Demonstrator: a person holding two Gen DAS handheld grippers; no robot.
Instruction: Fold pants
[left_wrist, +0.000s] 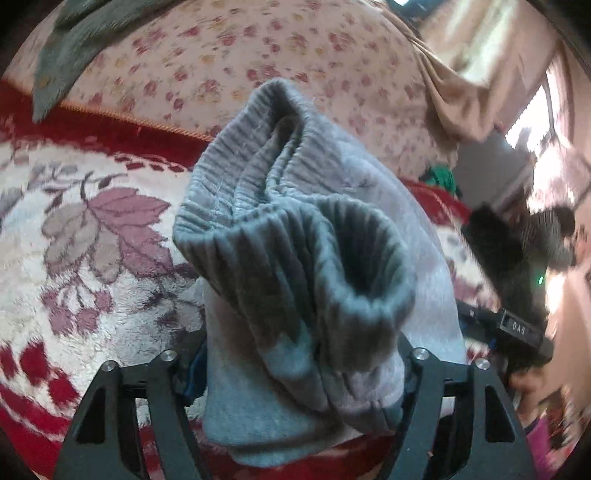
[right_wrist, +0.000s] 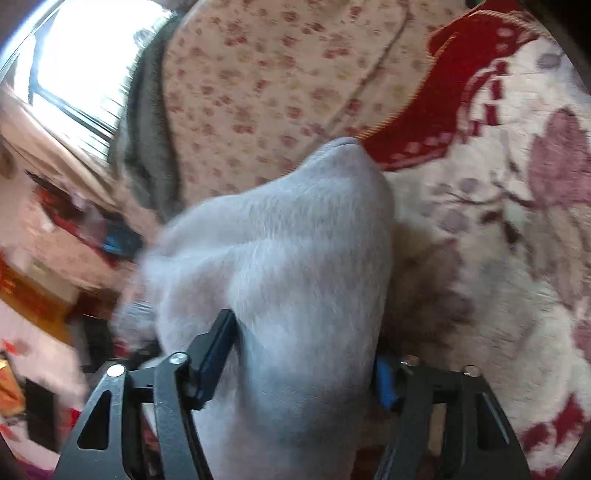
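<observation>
The grey pants (left_wrist: 295, 258) fill the left wrist view; two ribbed cuffs (left_wrist: 354, 258) bunch up in front of the camera. My left gripper (left_wrist: 295, 376) is shut on the pants fabric, which hides its fingertips. In the right wrist view, smooth grey pants fabric (right_wrist: 288, 277) bulges up between the fingers. My right gripper (right_wrist: 303, 362) is shut on it; the left finger (right_wrist: 218, 350) shows, and the right blue pad (right_wrist: 384, 384) is partly covered. My right gripper also shows in the left wrist view (left_wrist: 517, 325), held by a hand.
A red and cream floral blanket (left_wrist: 92, 240) lies below the pants. Behind it is a pink flowered sheet (left_wrist: 258, 55) with a dark grey garment (left_wrist: 74, 48) on it. A window (right_wrist: 85, 62) and room clutter show at the sides.
</observation>
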